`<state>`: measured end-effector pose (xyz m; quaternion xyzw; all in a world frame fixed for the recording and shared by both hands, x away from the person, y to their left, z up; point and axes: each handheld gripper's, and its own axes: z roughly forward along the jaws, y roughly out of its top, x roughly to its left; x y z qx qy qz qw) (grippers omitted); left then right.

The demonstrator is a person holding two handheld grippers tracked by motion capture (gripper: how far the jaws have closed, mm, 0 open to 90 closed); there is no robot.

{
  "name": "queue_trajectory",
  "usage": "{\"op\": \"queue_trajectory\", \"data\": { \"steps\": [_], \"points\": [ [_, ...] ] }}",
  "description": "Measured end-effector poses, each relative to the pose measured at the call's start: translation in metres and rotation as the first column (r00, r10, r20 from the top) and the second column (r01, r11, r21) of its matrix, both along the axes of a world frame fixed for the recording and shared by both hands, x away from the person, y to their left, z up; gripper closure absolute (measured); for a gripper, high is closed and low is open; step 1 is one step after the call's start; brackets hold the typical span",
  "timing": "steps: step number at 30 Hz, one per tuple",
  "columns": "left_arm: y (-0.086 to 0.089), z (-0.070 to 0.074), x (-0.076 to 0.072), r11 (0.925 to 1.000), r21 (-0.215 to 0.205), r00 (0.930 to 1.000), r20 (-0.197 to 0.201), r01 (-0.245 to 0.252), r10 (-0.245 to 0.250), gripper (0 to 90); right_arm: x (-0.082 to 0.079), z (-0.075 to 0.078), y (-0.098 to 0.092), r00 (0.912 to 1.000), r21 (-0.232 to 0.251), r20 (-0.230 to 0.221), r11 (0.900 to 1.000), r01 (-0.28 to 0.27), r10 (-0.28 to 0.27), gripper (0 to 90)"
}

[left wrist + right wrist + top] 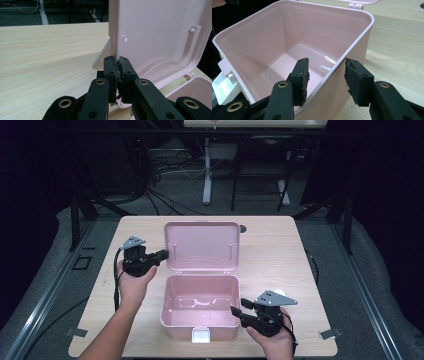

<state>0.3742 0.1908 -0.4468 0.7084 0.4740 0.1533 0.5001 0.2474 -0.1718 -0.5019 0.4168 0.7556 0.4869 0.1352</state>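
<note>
Dark room, cables and metal stand legs on the grey floor behind a light wooden table [280, 240]. Near the table's middle stands an open pink plastic box [200, 312], rectangular with rounded corners, its hollow empty and a white latch [201, 335] on the near wall. Its pink hinged lid [202, 246] stands raised behind it, inner face toward the camera.

Left gripper [161, 254]: black jaws closed on the left edge of the lid; in the left gripper view the pads [110, 75] press the thin pink wall from both sides, so the lid is pinched. The hand [134, 282] holds the gripper body from below, a grey three-cornered plate [133, 241] on top.

Right gripper [240, 309]: at the box's right wall, near the front corner. In the right gripper view the jaws straddle the rim, one pad [302, 80] inside the hollow, the other outside; each stands clear of the wall. Jaws wide, nothing gripped. The right hand [272, 340] is at the table's near edge.
</note>
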Motion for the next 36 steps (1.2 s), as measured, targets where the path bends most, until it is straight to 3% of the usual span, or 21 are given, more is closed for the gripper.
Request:
{"op": "queue_trajectory", "data": {
  "steps": [14, 17, 36],
  "points": [
    [0.001, -0.002, 0.005, 0.9999, -0.017, 0.9997, -0.024, -0.003, 0.003, 86.9, 0.002, -0.001, 0.002, 1.0, -0.01, -0.005, 1.0, 0.003, -0.003, 52.5],
    [0.001, -0.002, 0.006, 0.9999, -0.014, 0.9995, -0.031, -0.002, 0.002, 86.9, 0.003, -0.004, 0.004, 1.0, -0.043, -0.005, 0.999, 0.004, -0.004, 52.9],
    [0.003, -0.004, 0.016, 0.9992, -0.04, 0.9964, -0.085, -0.001, -0.003, 86.9, 0.003, -0.004, 0.004, 1.0, -0.028, 0.0, 1.0, 0.004, -0.004, 53.4]
  ]
}}
